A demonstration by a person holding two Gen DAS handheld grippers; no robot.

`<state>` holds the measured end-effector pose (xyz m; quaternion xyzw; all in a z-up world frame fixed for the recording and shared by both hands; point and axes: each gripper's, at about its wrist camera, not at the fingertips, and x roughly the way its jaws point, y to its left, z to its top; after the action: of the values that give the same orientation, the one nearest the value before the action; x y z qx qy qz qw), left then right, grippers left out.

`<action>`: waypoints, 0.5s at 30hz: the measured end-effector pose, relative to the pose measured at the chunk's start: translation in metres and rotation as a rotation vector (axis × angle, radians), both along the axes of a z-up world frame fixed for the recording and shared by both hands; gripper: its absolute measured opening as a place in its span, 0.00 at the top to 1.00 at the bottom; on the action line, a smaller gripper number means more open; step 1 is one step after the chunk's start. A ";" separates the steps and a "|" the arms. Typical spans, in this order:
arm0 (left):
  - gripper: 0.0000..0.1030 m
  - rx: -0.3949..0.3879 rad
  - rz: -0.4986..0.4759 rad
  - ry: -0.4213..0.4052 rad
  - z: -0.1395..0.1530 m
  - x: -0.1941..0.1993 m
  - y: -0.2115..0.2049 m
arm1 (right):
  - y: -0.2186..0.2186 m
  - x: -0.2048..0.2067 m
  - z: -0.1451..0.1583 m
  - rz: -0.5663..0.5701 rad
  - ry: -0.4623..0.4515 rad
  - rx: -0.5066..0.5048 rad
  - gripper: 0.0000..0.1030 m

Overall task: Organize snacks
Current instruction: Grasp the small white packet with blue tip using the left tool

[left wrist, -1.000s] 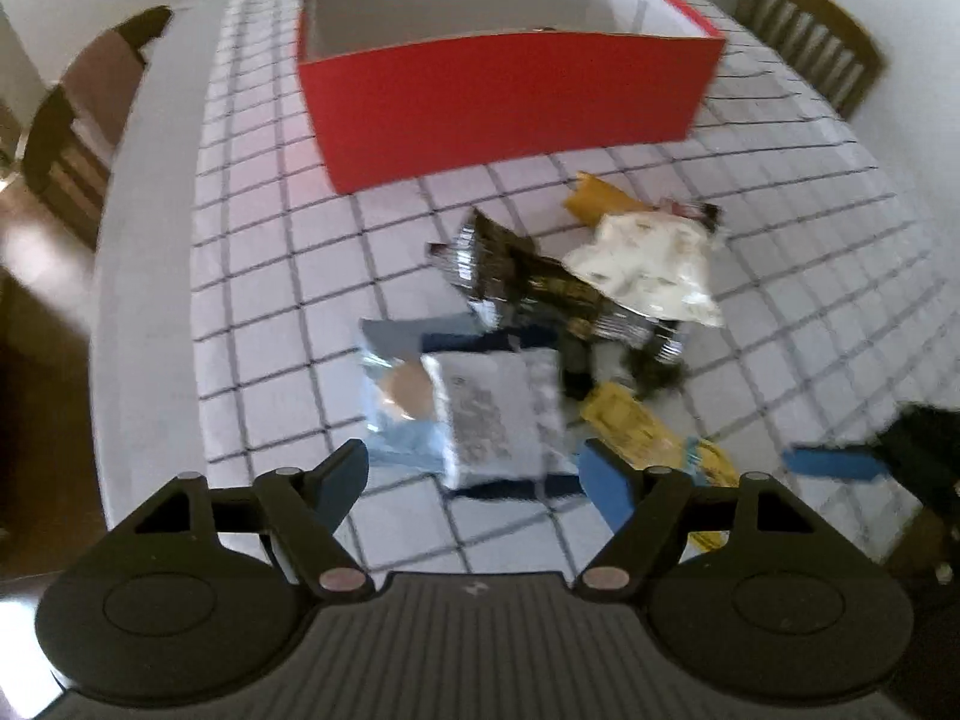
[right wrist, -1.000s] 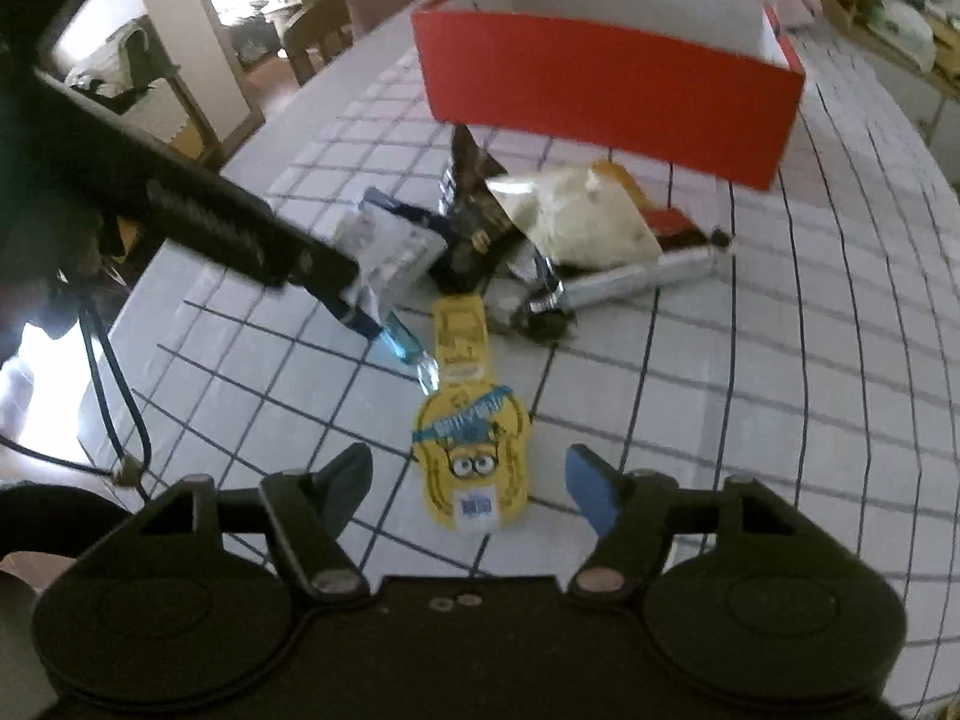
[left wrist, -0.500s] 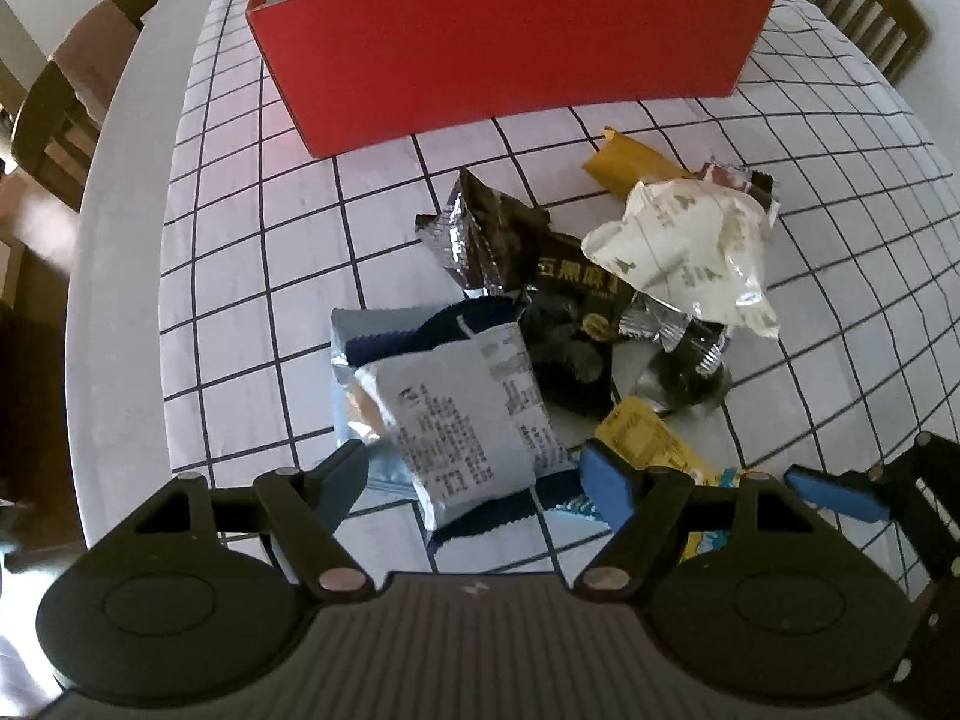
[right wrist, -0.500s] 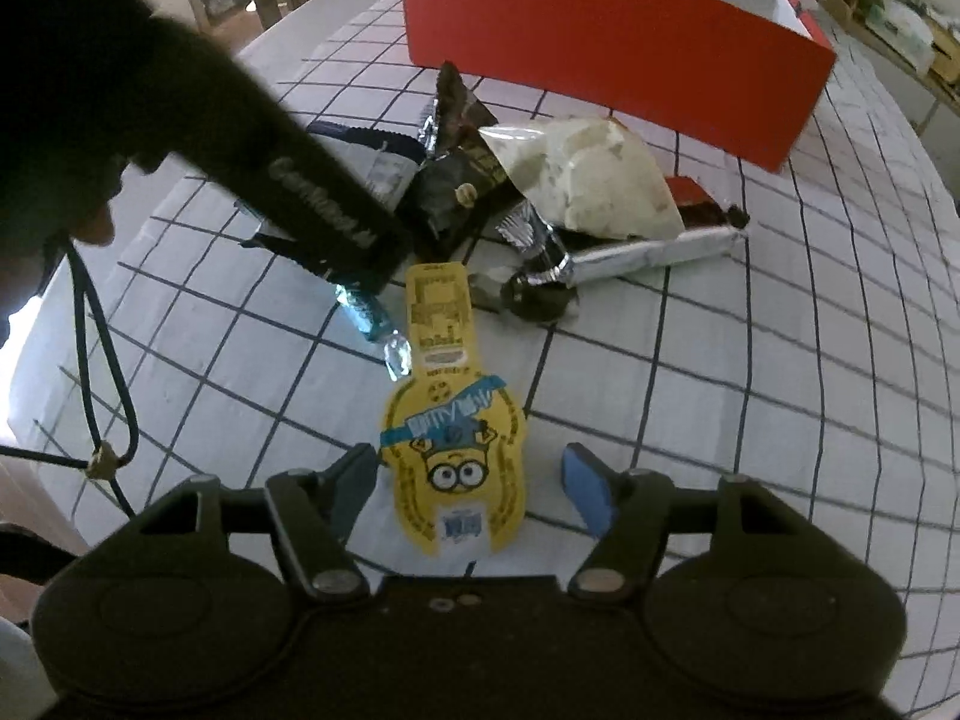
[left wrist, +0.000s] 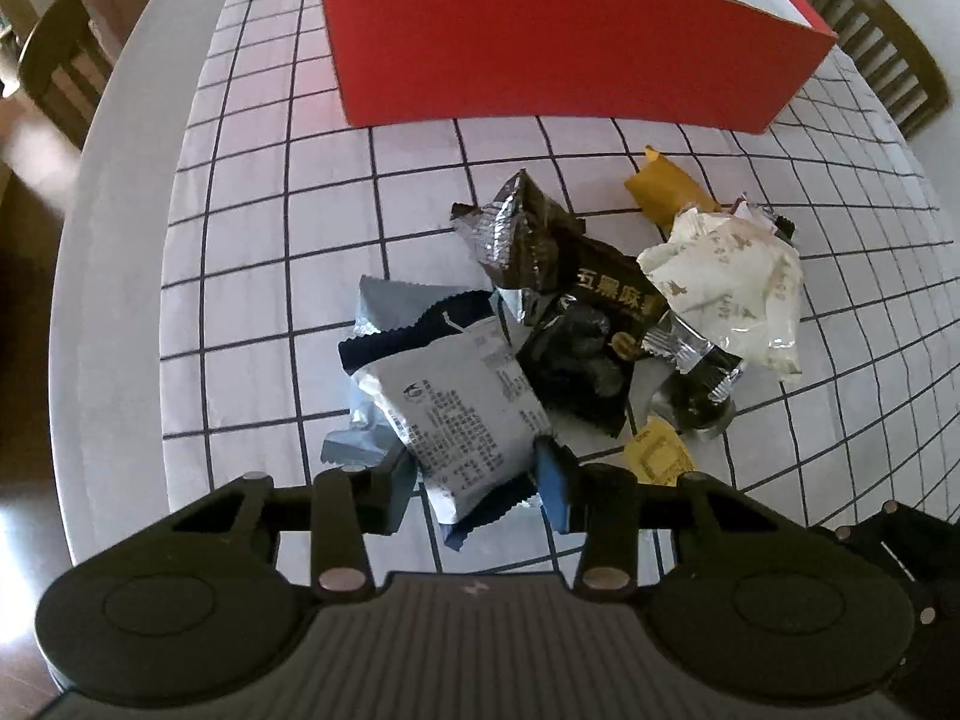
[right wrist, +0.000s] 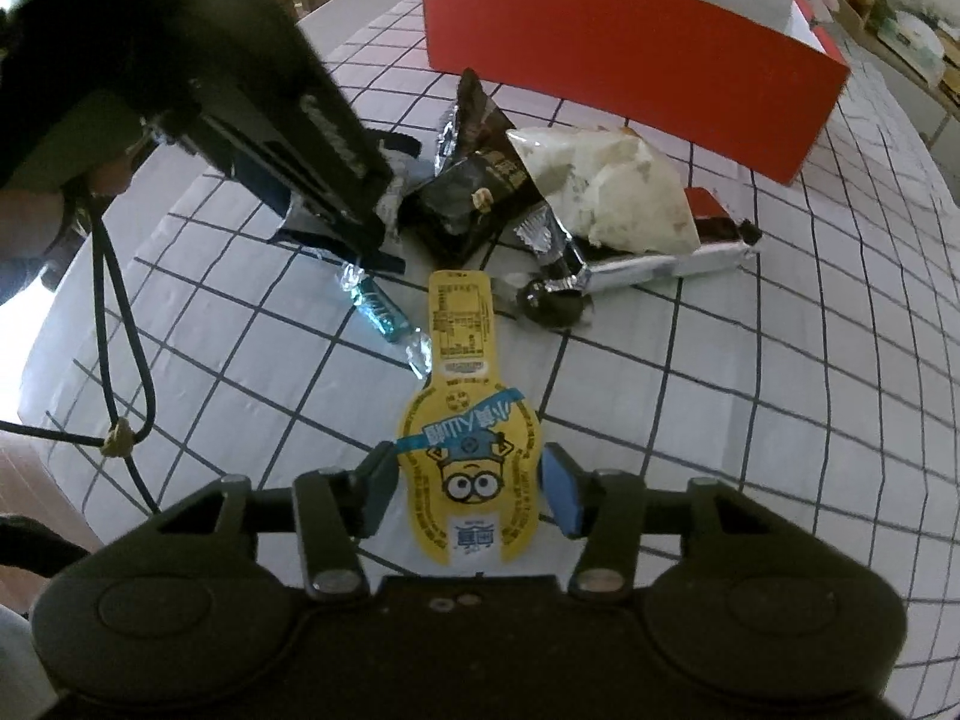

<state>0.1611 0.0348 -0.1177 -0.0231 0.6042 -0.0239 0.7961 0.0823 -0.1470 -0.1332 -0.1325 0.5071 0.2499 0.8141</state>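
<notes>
A white-and-blue snack packet (left wrist: 462, 414) lies at the near side of the snack pile, on top of a pale blue packet (left wrist: 384, 312). My left gripper (left wrist: 471, 480) points steeply down over it, its jaws closing, and both pads touch the packet's sides. In the right wrist view, a yellow cartoon pouch (right wrist: 468, 450) lies flat on the checked tablecloth (right wrist: 750, 420). My right gripper (right wrist: 468, 486) straddles its wide end with the jaws closing; a sliver of cloth still shows beside the right pad. The red box (left wrist: 564, 54) stands open behind the pile.
The pile also holds dark brown packets (left wrist: 576, 324), a cream bag (left wrist: 726, 294), an orange wrapper (left wrist: 660, 192), a silver bar (right wrist: 666, 264) and a teal candy (right wrist: 384, 312). Wooden chairs (left wrist: 888, 60) flank the table. A cord (right wrist: 120, 324) hangs at the left.
Both grippers sank toward the table and their jaws narrowed: the left around the white-and-blue packet, the right around the yellow pouch. The left gripper's body now covers more of the pile's left side.
</notes>
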 end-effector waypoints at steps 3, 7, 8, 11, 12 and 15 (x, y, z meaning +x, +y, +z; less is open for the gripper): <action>0.59 -0.036 0.018 0.009 0.002 -0.003 0.007 | -0.004 0.002 0.001 -0.008 0.012 0.025 0.52; 0.46 -0.055 0.058 0.003 0.008 -0.006 0.014 | -0.008 0.004 0.003 -0.022 0.010 0.045 0.52; 0.37 -0.070 0.070 -0.003 0.010 -0.006 0.016 | -0.009 0.005 0.004 -0.026 0.009 0.051 0.52; 0.33 -0.080 0.095 -0.019 0.015 -0.003 0.016 | -0.011 0.004 0.006 -0.035 0.005 0.068 0.52; 0.33 -0.057 0.103 -0.019 0.014 -0.001 0.013 | -0.012 0.004 0.007 -0.038 0.004 0.072 0.52; 0.33 0.006 0.133 0.004 0.007 0.005 0.002 | -0.014 0.003 0.010 -0.045 -0.002 0.077 0.52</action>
<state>0.1662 0.0370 -0.1106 -0.0609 0.6030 0.0309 0.7948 0.0852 -0.1608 -0.1229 -0.0899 0.4990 0.2510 0.8246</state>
